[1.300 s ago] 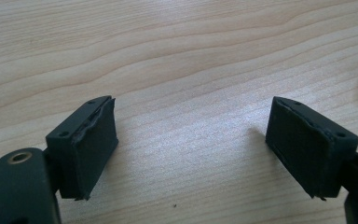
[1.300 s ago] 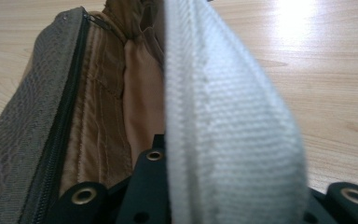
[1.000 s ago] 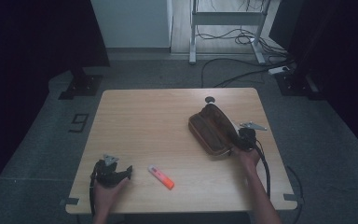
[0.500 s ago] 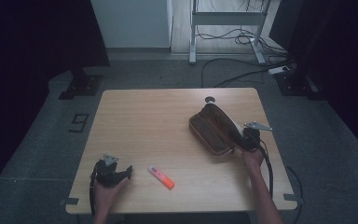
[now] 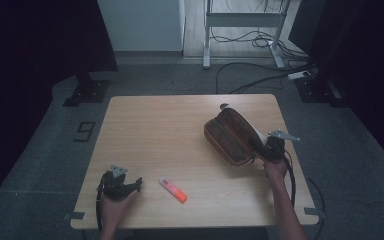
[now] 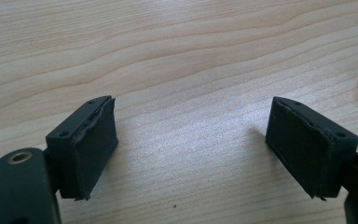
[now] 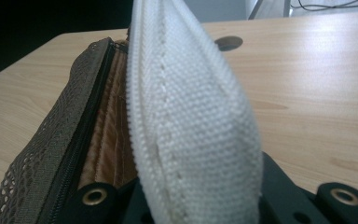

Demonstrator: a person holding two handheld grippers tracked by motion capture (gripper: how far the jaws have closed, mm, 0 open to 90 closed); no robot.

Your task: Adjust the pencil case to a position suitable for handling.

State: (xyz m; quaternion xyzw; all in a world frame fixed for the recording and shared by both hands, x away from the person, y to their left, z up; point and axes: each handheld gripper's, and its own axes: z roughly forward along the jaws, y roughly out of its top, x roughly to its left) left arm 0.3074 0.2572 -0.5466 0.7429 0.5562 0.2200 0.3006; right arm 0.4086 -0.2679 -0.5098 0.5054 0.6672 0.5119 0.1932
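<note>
right gripper [image 5: 261,146] had lifted the brown mesh zip pouch's white woven flap [image 7: 191,116] slightly since the earlier frame; jaws clamped shut on flap, pouch [image 5: 228,136] lay just beyond them. left gripper [image 5: 136,183] unmoved, jaws wide apart over bare wooden table [image 6: 177,60].

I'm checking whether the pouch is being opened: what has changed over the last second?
The right gripper, shut on the pouch's white flap, has lifted it up and toward the table's right edge, opening the brown pouch wider. The left gripper, open, and the orange marker stayed put.
</note>
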